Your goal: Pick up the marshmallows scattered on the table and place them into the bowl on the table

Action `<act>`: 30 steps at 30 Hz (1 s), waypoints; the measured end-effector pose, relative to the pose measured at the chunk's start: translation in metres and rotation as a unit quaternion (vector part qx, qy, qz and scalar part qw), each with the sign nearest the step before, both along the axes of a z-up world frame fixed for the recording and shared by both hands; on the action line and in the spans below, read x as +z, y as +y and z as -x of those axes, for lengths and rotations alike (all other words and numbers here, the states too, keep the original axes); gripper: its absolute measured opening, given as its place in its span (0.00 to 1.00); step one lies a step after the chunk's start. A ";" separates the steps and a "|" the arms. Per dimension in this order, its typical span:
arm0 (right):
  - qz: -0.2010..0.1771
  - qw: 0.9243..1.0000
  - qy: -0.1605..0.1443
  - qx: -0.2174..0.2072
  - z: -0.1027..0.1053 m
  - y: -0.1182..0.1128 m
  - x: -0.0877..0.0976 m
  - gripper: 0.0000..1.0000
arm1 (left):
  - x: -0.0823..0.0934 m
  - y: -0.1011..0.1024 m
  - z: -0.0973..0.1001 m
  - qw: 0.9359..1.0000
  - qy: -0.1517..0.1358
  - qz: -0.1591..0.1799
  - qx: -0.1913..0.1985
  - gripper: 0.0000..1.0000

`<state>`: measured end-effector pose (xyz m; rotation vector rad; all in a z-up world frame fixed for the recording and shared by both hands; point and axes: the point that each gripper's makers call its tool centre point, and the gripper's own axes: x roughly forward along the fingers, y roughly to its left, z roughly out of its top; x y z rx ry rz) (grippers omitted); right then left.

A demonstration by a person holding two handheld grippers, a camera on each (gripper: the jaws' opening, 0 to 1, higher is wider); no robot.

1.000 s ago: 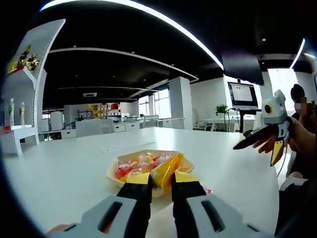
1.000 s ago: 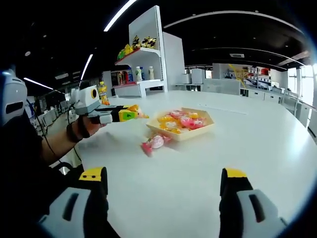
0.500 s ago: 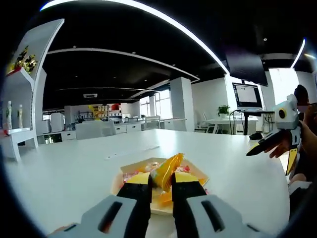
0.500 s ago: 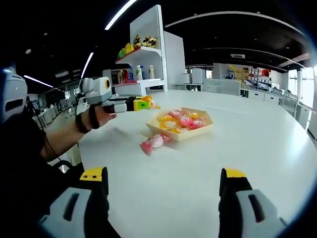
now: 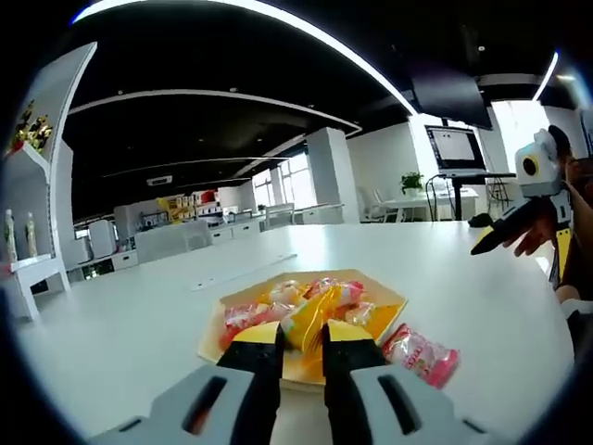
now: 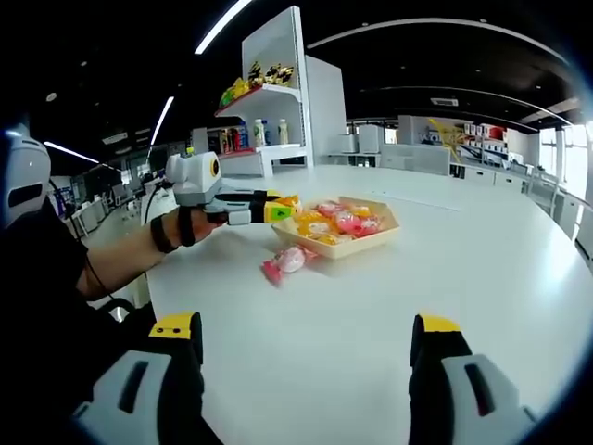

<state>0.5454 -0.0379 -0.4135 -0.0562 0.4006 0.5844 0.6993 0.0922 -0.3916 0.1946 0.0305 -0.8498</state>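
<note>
Now the left gripper (image 6: 283, 209) has come forward to the near rim of the shallow tan paper bowl (image 6: 369, 241); half a second ago the right gripper view showed it short of the bowl and a little higher. Its jaws are closed on a yellow-wrapped marshmallow (image 5: 310, 320), which stands up between the yellow-tipped fingers (image 5: 259, 336) and in the left gripper view sits against the bowl's (image 5: 211, 336) near edge. The person's left hand (image 6: 196, 225), with a dark band at the wrist, holds the tool roughly level, the forearm reaching across the white table (image 6: 482, 278).

Inside the bowl lies a heap of wrapped marshmallows (image 6: 335, 224) in pink, yellow and orange. One pink-wrapped marshmallow (image 6: 286, 263) lies on the table just beside the bowl, on the side nearer the right gripper; in the left gripper view it (image 5: 420, 355) is to the right of the bowl.

As for the right gripper (image 6: 306, 338), it hangs well back from the bowl over bare table, jaws spread wide with nothing between them. It also appears (image 5: 542, 232) at the right edge of the left gripper view, held up above the table.
</note>
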 end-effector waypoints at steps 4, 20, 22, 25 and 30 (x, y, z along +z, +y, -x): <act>0.004 1.000 0.000 0.003 0.000 0.000 0.000 0.88 | -0.003 0.001 -0.002 1.000 0.011 0.004 0.003 0.17; 0.007 1.000 -0.003 -0.001 0.002 -0.002 0.003 0.88 | -0.010 0.001 0.005 0.998 0.057 0.040 -0.004 0.37; 0.007 1.000 -0.003 -0.002 0.001 -0.002 0.003 0.88 | -0.012 -0.001 0.006 0.998 0.057 0.037 -0.006 0.48; 0.008 1.000 -0.006 -0.003 0.001 -0.003 0.005 0.88 | -0.017 -0.002 0.007 0.999 0.049 0.022 -0.006 0.59; 0.006 1.000 -0.008 -0.006 0.000 -0.004 0.006 0.88 | -0.013 -0.005 0.008 0.998 0.052 0.037 -0.009 0.77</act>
